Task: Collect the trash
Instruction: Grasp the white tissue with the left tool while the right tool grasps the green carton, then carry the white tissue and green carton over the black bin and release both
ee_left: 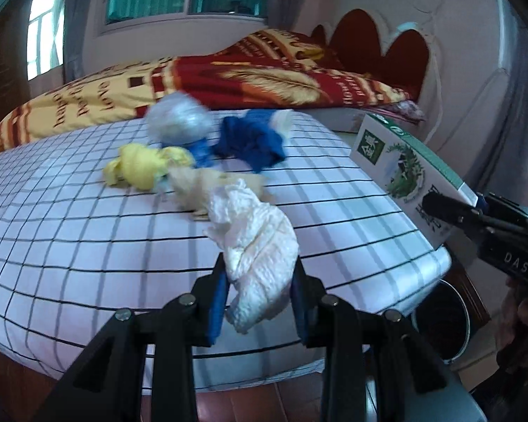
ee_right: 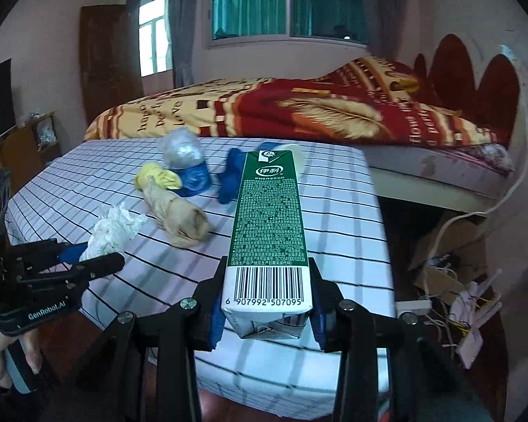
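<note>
The left tool (ee_left: 260, 302) is pinching a light, limp crumpled tissue (ee_left: 255, 249) above the checked surface (ee_left: 88, 246), while the right tool (ee_right: 267, 311) is clamping a stiff green milk carton (ee_right: 269, 232) by its base, likely light and crushable.

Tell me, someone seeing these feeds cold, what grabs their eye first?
Probably the green-and-white milk carton, clamped in the right gripper and jutting out over the checked table. Next, the crumpled white tissue pinched in the left gripper. Behind them, a pile of yellow, tan and blue wads sits mid-table.
</note>
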`<state>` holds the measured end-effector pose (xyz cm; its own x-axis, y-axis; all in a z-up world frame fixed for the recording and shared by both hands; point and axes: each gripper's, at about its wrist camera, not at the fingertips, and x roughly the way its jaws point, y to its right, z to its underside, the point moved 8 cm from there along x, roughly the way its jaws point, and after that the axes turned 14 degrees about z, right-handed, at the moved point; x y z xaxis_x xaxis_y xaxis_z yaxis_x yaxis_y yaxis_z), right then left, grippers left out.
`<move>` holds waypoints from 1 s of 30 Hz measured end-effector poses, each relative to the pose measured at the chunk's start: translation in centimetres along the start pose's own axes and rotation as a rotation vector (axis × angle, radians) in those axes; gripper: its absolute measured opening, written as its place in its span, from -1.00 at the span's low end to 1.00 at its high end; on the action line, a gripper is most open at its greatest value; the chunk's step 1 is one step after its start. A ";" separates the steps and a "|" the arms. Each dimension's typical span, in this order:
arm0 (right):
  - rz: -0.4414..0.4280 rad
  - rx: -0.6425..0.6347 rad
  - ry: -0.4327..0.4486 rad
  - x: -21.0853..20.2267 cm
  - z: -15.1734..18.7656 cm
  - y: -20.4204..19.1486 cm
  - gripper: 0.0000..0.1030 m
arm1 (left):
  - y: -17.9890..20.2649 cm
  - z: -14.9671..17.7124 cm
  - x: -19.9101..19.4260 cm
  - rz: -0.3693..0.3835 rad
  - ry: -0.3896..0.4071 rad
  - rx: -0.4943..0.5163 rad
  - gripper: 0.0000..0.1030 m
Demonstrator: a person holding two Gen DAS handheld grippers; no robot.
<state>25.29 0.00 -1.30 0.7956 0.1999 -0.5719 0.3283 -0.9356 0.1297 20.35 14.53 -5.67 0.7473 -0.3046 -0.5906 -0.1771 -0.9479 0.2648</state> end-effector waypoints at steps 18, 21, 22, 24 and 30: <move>0.207 0.149 -0.030 -6.5 6.5 16.1 -0.21 | 14.2 -0.3 3.8 0.191 -0.044 0.194 -0.35; 0.237 0.178 -0.038 -7.5 7.7 18.4 -0.21 | 16.4 -0.1 4.5 0.218 -0.056 0.220 -0.35; 0.245 0.185 -0.040 -7.7 8.1 19.0 -0.21 | 17.0 0.1 4.7 0.228 -0.061 0.229 -0.35; 0.263 0.206 -0.048 -8.2 9.0 20.5 -0.21 | 18.5 0.4 5.3 0.249 -0.069 0.246 -0.35; 0.312 0.254 -0.083 -9.3 12.2 24.1 -0.21 | 22.3 1.4 6.8 0.309 -0.100 0.285 -0.35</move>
<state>19.61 -27.99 -2.76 0.7897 -0.1191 -0.6018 -0.0664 -0.9918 0.1092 20.54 -8.83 -4.82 0.5678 -0.5725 -0.5915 -0.5632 -0.7942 0.2280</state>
